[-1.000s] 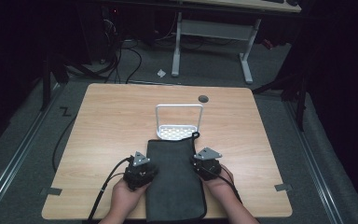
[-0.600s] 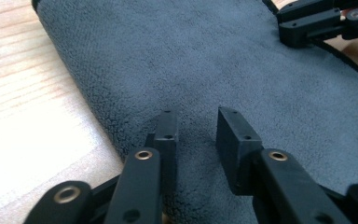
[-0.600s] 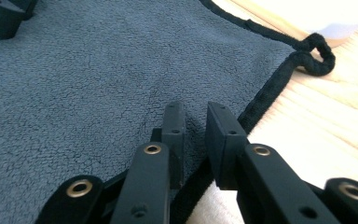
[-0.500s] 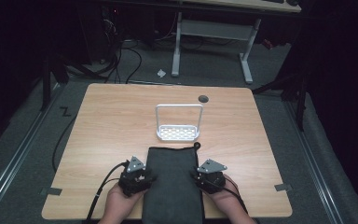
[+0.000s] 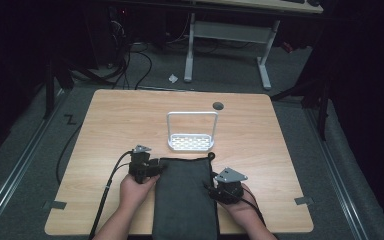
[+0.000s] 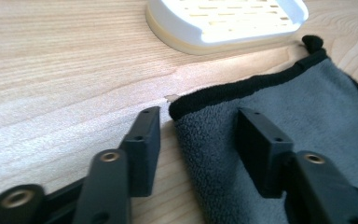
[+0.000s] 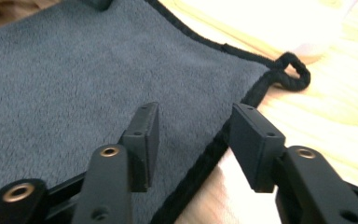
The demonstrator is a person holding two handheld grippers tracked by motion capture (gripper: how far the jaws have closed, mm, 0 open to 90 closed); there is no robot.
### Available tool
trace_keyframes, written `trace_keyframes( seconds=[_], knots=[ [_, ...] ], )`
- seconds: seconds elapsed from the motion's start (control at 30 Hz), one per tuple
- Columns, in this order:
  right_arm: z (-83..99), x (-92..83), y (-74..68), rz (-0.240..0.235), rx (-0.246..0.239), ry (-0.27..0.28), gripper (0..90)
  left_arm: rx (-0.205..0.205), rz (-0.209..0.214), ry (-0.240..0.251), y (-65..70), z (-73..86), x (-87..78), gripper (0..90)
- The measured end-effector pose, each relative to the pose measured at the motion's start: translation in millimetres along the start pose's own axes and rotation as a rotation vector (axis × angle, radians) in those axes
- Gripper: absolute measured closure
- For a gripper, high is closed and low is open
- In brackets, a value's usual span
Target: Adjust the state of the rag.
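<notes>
both forearms reach in low. left gripper (image 5: 156,166) and right gripper (image 5: 211,186) have just been opening, jaws apart, gripping nothing.

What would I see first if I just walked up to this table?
First the dark grey cloth, lying flat at the near edge of the wooden table. The left gripper and right gripper sit at its two sides, jaws just opened and astride its black-trimmed edges. Just beyond the cloth stands a small white rack with a tall wire handle.

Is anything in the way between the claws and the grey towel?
No. The left claw and right claw both stand open right over the towel's edges, with nothing visible between.
</notes>
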State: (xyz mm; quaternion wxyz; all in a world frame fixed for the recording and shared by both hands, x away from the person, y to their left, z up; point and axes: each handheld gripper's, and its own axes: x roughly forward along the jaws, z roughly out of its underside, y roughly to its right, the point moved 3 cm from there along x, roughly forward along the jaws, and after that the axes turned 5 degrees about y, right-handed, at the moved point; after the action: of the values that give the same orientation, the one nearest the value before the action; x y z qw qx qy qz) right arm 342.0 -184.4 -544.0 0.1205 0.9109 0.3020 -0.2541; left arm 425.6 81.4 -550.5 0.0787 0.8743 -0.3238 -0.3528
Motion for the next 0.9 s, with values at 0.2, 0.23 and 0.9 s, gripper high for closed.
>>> trace_keyframes(
  seconds=[0.2, 0.23, 0.9],
  knots=[
    [-19.6, 19.2, 13.4, 0.025, 0.058, 0.002, 41.1, 0.056, 0.012, 0.026, 2.6, 6.8, 0.9, 69.1],
    [-22.5, 24.2, 16.5, 0.028, 0.070, -0.003, 40.0, 0.066, 0.012, 0.039, 2.8, 8.4, 1.2, 71.7],
    [-18.3, 49.6, 23.0, 0.004, 0.133, -0.080, 56.2, 0.078, 0.015, 0.044, 4.4, 11.4, 0.2, 76.1]
  ],
)
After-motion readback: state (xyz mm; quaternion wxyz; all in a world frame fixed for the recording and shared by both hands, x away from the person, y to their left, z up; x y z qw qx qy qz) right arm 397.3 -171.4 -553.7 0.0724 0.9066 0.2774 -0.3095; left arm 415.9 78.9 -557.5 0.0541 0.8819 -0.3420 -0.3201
